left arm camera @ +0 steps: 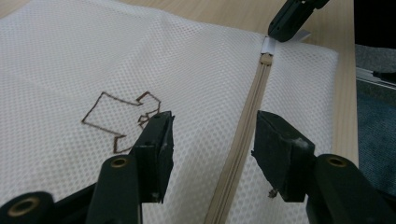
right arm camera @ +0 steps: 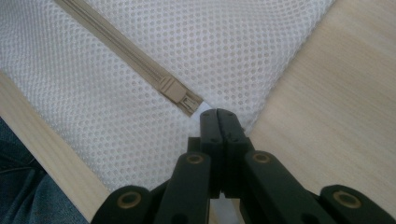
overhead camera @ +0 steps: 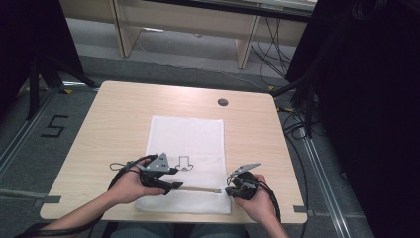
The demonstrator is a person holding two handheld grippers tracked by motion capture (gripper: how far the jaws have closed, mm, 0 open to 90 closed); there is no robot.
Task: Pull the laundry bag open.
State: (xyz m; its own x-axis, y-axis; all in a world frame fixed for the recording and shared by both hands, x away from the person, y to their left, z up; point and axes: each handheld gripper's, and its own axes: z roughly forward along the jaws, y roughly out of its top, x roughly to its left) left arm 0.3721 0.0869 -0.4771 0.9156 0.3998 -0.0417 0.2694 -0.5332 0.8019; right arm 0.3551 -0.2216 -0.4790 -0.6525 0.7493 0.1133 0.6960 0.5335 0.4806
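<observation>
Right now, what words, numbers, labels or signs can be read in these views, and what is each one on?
"5": a dark digit marked on the grey floor, left of the table.
No lettering on the white mesh bag; its brown stitched outline is a shape, not text.
The white tab at the zipper end bears no readable print.

White mesh cloth bag [right arm camera: 261,42], beige zipper [left arm camera: 243,140]; matt wood-grain table [overhead camera: 114,114].
</observation>
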